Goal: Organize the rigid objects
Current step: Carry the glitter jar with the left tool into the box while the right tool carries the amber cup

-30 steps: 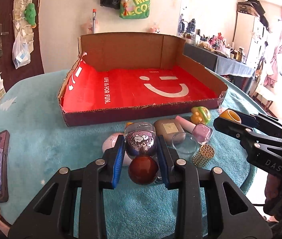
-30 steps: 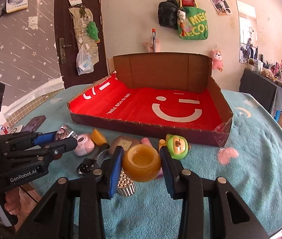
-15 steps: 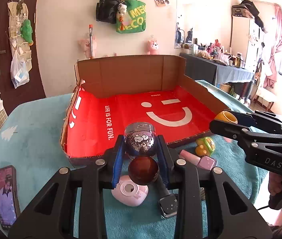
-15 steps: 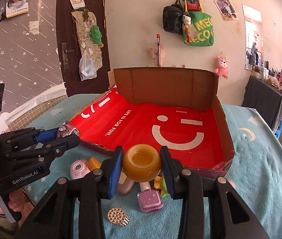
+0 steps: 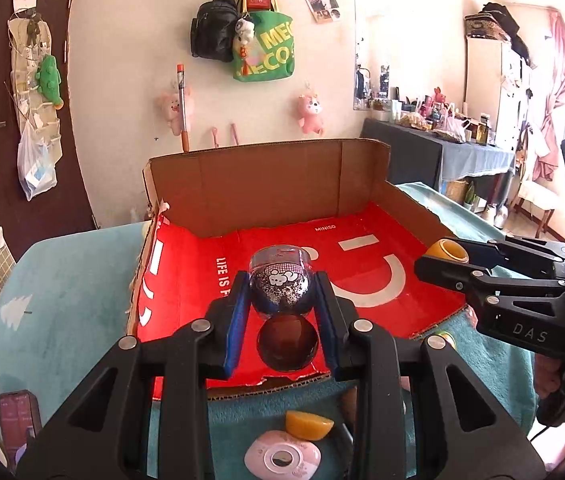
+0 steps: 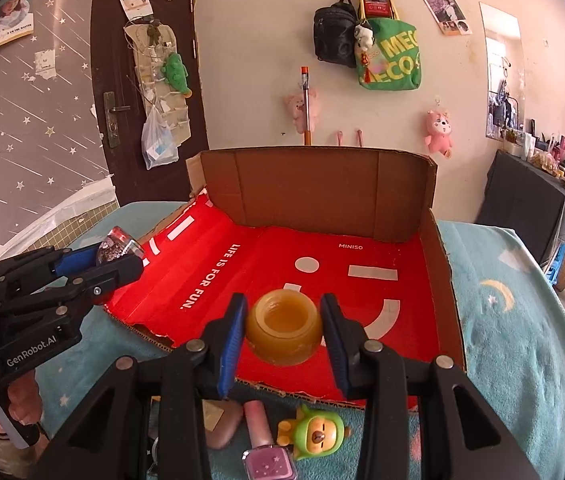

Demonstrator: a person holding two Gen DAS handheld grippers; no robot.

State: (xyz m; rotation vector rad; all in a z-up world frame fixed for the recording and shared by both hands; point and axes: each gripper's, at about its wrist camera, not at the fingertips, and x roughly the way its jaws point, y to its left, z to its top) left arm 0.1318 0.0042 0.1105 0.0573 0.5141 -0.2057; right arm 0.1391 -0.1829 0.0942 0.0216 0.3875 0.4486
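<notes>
My left gripper (image 5: 282, 300) is shut on a small glittery bottle (image 5: 280, 286) with a dark round cap (image 5: 286, 346), held above the near part of the red-lined cardboard box (image 5: 266, 188). My right gripper (image 6: 282, 326) is shut on an amber round jar (image 6: 283, 326), held over the box (image 6: 314, 196) near its front edge. From the left wrist view, the right gripper (image 5: 442, 258) with the jar (image 5: 448, 250) comes in from the right. The left gripper (image 6: 122, 256) and its bottle (image 6: 116, 244) show at the left of the right wrist view.
On the teal cloth in front of the box lie a pink round case (image 5: 282, 458), an orange piece (image 5: 308, 426), a pink nail polish bottle (image 6: 260, 438), a green toy (image 6: 316, 434) and a beige compact (image 6: 218, 424). A phone (image 5: 18, 424) lies at the left. A hand (image 6: 22, 400) grips the left gripper's handle.
Both grippers have risen and moved forward from above the loose items to over the box's front part, each still gripping its object. The loose items have slid down toward the bottom edge of both views.
</notes>
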